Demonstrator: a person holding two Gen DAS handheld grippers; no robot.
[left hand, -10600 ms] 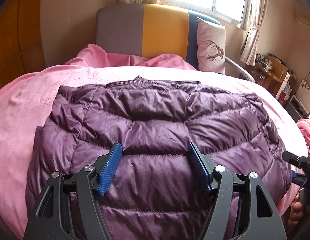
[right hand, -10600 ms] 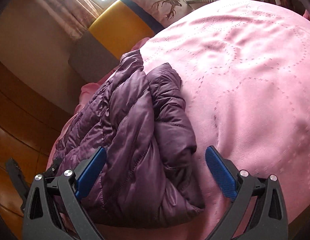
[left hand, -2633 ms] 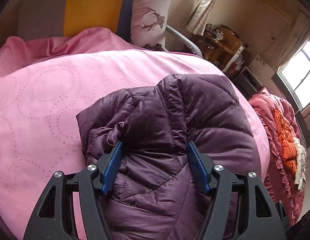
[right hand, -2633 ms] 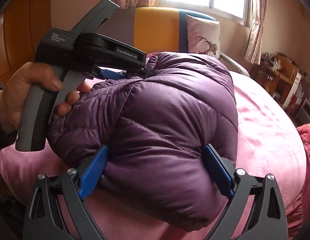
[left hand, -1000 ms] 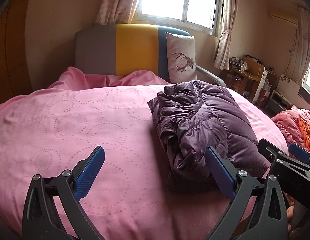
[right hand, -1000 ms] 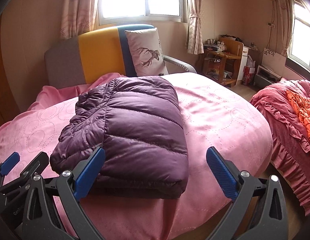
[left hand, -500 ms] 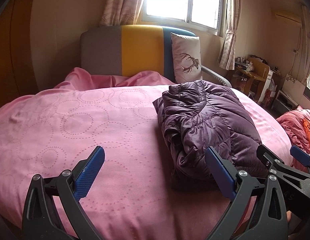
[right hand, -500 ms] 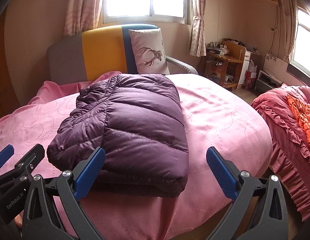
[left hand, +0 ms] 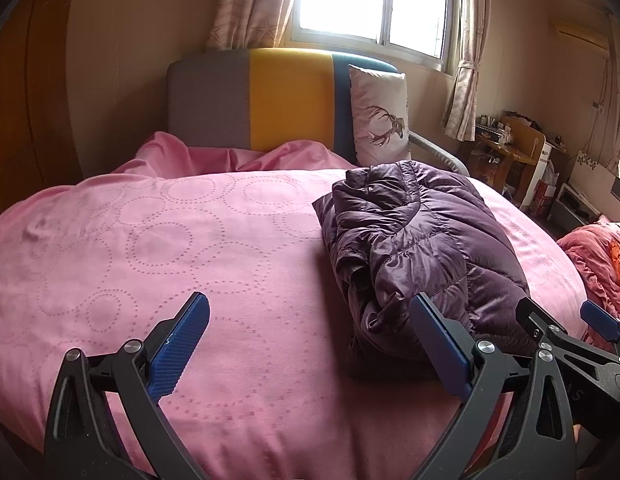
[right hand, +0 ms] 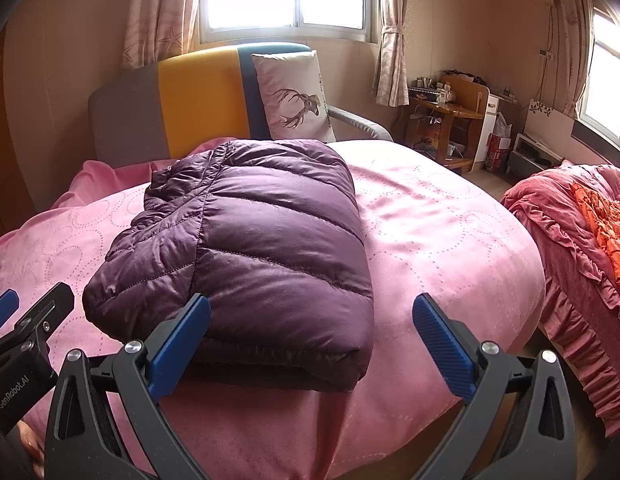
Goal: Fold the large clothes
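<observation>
A purple quilted down jacket [left hand: 422, 252] lies folded into a thick rectangular bundle on the pink bed cover [left hand: 158, 248], toward the bed's right side. It also shows in the right wrist view [right hand: 250, 248]. My left gripper [left hand: 310, 344] is open and empty, held above the bed just left of the jacket's near end. My right gripper [right hand: 310, 344] is open and empty, held just short of the jacket's near edge. The right gripper shows in the left wrist view [left hand: 566, 332]; the left gripper shows in the right wrist view [right hand: 22, 328].
A grey, yellow and blue headboard [right hand: 190, 100] and a deer-print pillow [right hand: 294, 96] stand at the far end. A wooden desk [right hand: 450, 120] with clutter is at the right wall. A red ruffled bed [right hand: 582, 240] with an orange blanket lies to the right.
Both grippers released the jacket, opened wide and pulled back. The folded jacket now rests on the bed. In the last half second both views shifted only slightly.
</observation>
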